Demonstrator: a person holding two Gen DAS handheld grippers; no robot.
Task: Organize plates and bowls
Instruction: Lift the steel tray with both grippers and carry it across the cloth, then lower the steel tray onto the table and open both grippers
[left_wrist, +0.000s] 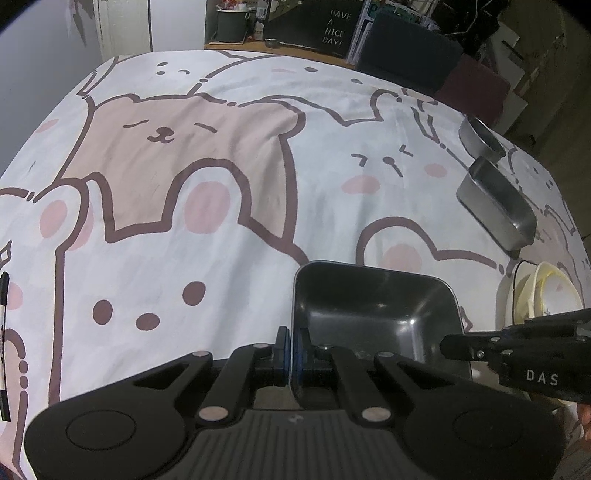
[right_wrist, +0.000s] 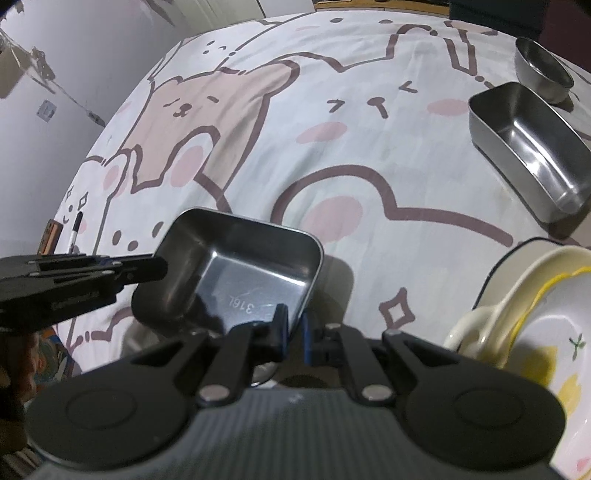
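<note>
The near wall of the square steel tray (left_wrist: 373, 314) is hidden behind the left gripper (left_wrist: 291, 350) body in the left wrist view. The stacked plates and bowls (left_wrist: 543, 295) are cut off by the right picture edge and partly covered by the right gripper (left_wrist: 454, 347). In the right wrist view, the cream bowl (right_wrist: 554, 332) runs off the right edge. The small round steel bowl (right_wrist: 543, 70) is partly hidden behind the oblong steel tray (right_wrist: 528, 147). The pen (right_wrist: 75, 230) marking is too small to read.

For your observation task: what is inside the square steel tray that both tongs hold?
The square steel tray holds nothing; its bare bottom shows a stamped "316L". The right tongs cover part of the near rim.
</note>
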